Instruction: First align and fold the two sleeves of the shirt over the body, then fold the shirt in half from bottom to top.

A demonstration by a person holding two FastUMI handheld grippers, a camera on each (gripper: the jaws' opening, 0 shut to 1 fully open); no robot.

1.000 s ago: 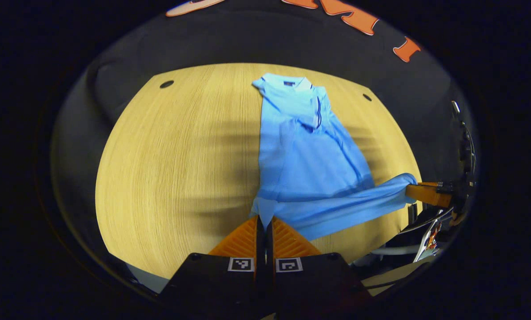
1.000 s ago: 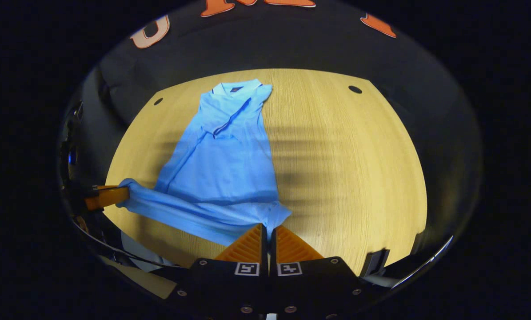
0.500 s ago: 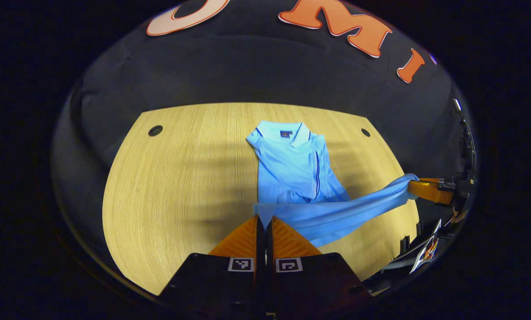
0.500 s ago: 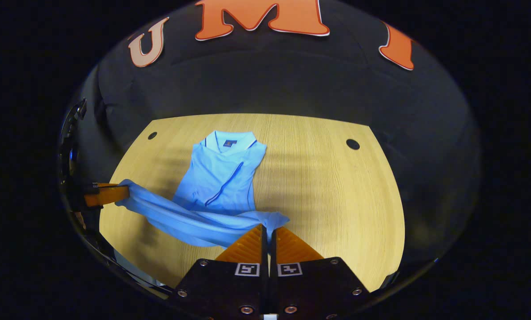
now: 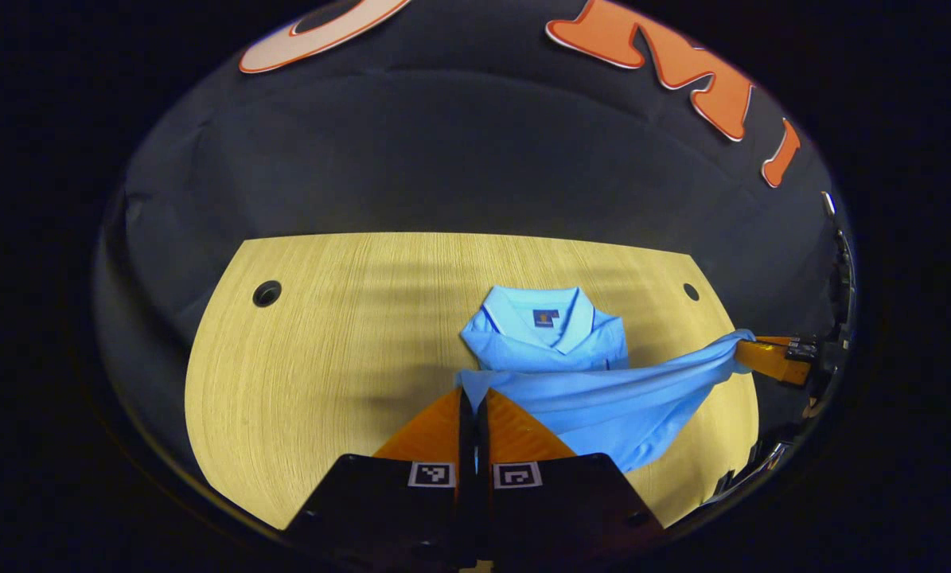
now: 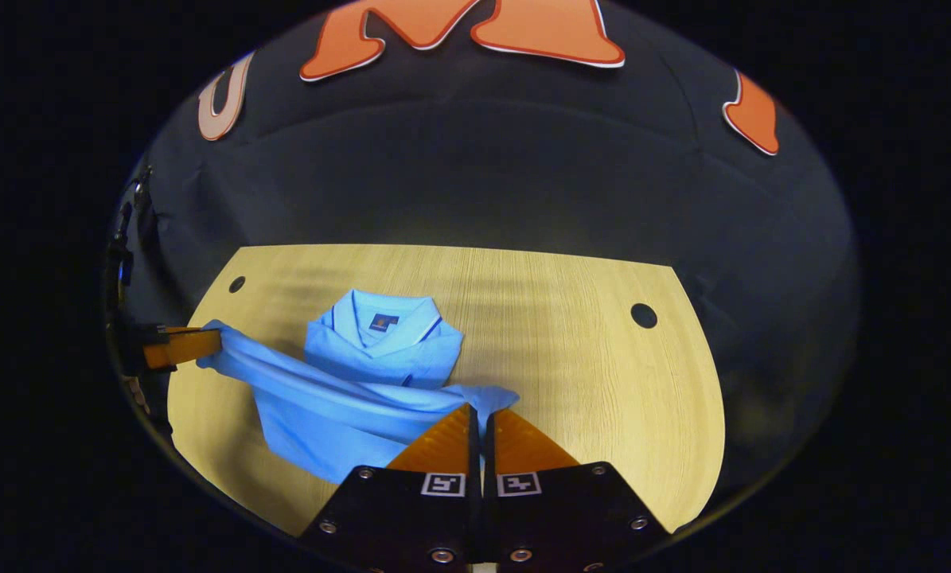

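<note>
Compared with the earlier frames, the hem of the light blue polo shirt (image 5: 578, 382) has been carried up and forward toward the collar (image 5: 545, 320), so that much less of the body is left exposed and only the collar end is seen beyond the raised fabric. The left gripper (image 5: 472, 395) is closed on one hem corner and the right gripper (image 6: 481, 410) is closed on the other, each with its ribbed, wedge-shaped fingers pressed together over the cloth. The soft knit is stretched in a taut band between them, sagging below. The shirt rests on a pale wood-grain table (image 6: 570, 350) with round holes near its far corners. The sleeves are hidden under the lifted fabric.
</note>
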